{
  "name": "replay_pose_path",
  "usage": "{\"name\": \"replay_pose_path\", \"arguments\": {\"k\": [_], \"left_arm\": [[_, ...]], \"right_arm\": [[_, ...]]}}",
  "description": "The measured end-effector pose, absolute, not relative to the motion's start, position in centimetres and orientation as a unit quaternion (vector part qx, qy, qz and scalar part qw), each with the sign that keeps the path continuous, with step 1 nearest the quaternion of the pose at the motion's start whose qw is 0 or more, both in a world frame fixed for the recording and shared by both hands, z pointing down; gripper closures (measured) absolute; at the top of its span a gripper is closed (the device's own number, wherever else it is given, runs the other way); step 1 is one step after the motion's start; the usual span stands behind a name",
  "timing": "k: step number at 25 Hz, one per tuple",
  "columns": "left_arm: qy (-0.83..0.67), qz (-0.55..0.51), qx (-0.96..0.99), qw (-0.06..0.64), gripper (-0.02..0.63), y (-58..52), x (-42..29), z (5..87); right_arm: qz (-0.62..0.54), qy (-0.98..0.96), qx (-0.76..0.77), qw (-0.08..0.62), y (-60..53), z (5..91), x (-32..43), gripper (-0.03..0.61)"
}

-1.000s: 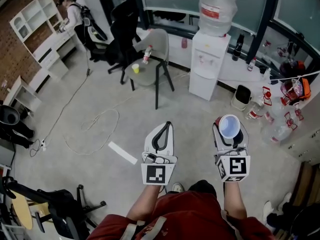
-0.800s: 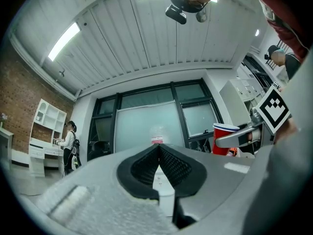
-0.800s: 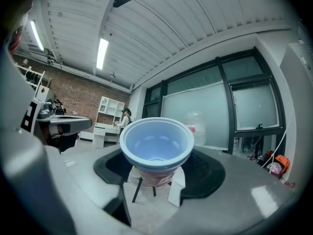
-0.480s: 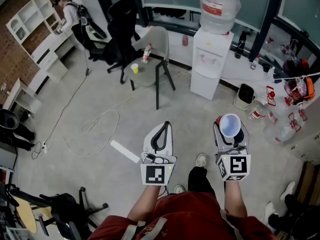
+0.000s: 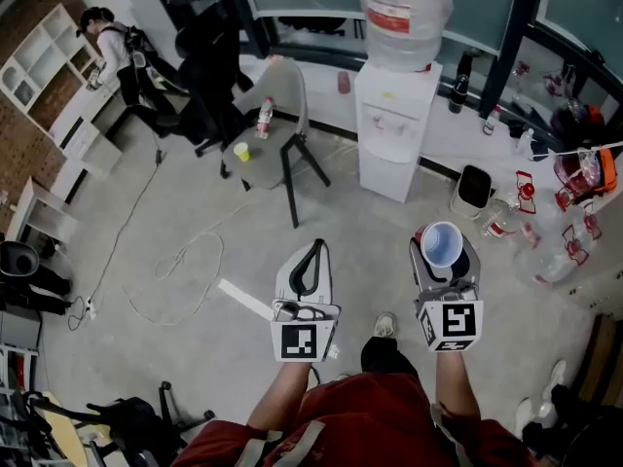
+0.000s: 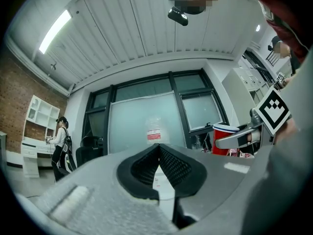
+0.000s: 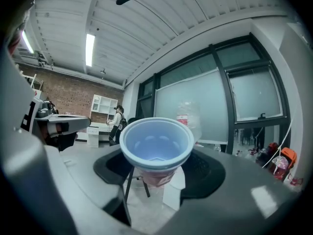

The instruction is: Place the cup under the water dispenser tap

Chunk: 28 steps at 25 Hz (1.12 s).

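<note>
A red cup (image 5: 442, 245) with a pale inside stands upright between the jaws of my right gripper (image 5: 444, 251), which is shut on it. In the right gripper view the cup (image 7: 156, 148) fills the middle and my right gripper (image 7: 157, 155) clasps its sides. My left gripper (image 5: 313, 261) is shut with nothing in it, level with the right one and to its left. The white water dispenser (image 5: 393, 129), with a large bottle (image 5: 404, 13) on top, stands ahead by the window wall. The left gripper view shows the cup (image 6: 224, 139) at the right and the dispenser (image 6: 164, 187) past the shut pads.
A grey chair (image 5: 268, 144) bearing a bottle and a small yellow cup stands left of the dispenser. A cable (image 5: 185, 261) and a white strip (image 5: 243, 300) lie on the floor. A small bin (image 5: 474, 191) and several bottles (image 5: 540, 251) crowd the right. A person (image 5: 112, 52) stands far left.
The whole view has advanced toward the dispenser, which now sits nearer and more to the left. Both grippers keep their pose, the cup still in the right one.
</note>
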<state>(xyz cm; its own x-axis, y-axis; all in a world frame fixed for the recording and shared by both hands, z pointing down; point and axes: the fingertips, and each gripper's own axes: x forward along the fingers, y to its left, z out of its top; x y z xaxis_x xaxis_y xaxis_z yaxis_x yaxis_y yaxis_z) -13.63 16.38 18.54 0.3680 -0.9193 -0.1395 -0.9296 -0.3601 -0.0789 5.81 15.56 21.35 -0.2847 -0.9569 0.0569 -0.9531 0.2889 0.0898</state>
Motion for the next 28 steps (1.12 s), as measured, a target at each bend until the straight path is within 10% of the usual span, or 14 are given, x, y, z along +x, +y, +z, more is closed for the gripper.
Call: {"name": "replay_pose_path", "arguments": {"k": [28], "left_arm": [[0.563, -0.008, -0.825, 0.056, 0.615, -7.3, -2.0, 23.6]], "right_arm": [[0.041, -0.810, 0.581, 0.065, -7.2, 28.2, 16.4, 0.290]]}}
